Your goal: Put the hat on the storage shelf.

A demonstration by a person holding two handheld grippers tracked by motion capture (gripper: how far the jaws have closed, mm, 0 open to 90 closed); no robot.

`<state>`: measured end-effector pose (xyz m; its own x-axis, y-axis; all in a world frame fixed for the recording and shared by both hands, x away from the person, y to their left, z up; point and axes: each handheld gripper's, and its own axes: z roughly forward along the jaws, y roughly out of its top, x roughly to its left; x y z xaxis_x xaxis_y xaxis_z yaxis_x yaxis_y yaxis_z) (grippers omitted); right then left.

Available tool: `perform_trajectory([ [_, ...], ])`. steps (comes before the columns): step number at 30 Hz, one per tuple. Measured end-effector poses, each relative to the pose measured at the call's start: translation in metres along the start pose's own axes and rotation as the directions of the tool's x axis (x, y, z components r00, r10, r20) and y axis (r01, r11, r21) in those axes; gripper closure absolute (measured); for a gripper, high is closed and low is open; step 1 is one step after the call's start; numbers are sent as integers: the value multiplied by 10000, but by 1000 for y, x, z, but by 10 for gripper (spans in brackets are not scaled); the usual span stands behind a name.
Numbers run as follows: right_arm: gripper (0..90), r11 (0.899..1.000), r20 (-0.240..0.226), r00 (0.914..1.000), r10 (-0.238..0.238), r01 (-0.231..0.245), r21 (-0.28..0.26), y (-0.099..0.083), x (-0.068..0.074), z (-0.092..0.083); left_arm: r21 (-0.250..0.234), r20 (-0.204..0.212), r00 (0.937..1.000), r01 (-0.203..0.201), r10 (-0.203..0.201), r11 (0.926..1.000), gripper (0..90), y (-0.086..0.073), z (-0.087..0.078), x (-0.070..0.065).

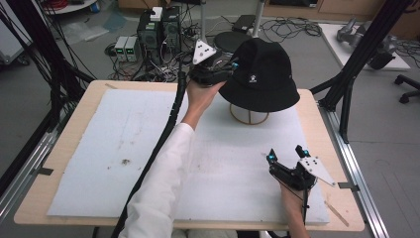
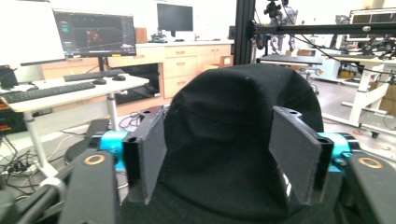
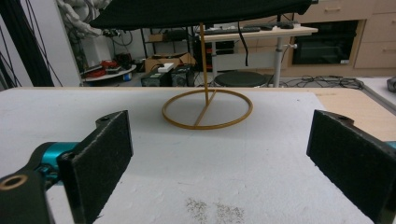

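Note:
A black bucket hat (image 1: 260,74) sits on a thin gold wire stand (image 1: 249,116) at the back of the table, right of centre. My left gripper (image 1: 232,67) is at the hat's left side, raised off the table. In the left gripper view its jaws stand apart on either side of the hat's crown (image 2: 219,154) and I see no squeeze on the cloth. My right gripper (image 1: 286,154) rests open over the white mat (image 1: 124,139) at the front right, with nothing between its jaws. In the right gripper view my gripper (image 3: 219,140) faces the stand's pole (image 3: 204,65) under the brim (image 3: 196,11).
The white mat covers most of the wooden table (image 1: 317,129) and has a few dark specks (image 1: 125,161). Black frame posts (image 1: 346,84) stand by the table's right edge. Computers and cables (image 1: 158,29) and a round stool (image 1: 230,39) are on the floor behind.

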<state>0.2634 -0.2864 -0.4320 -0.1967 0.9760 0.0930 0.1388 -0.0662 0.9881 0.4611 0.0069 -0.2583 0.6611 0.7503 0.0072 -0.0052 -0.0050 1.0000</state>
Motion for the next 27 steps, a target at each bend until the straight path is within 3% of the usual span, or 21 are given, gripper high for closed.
perform_trajectory([
  [10, 60, 9999, -139, 9998, -165, 166, 33, 0, 3, 0, 192, -332, 9994, 63, -57, 9998, 250, -12, -34, 20],
  [18, 60, 9999, -241, 9996, -162, 161, -57, 1, 5, 0, 66, -702, 9972, 281, -276, 9996, 230, -22, -60, 33],
  [27, 60, 9999, -240, 9997, -51, 48, -124, 1, 5, 2, -87, -1195, 9923, -347, 334, 9994, 208, -29, -94, 41],
])
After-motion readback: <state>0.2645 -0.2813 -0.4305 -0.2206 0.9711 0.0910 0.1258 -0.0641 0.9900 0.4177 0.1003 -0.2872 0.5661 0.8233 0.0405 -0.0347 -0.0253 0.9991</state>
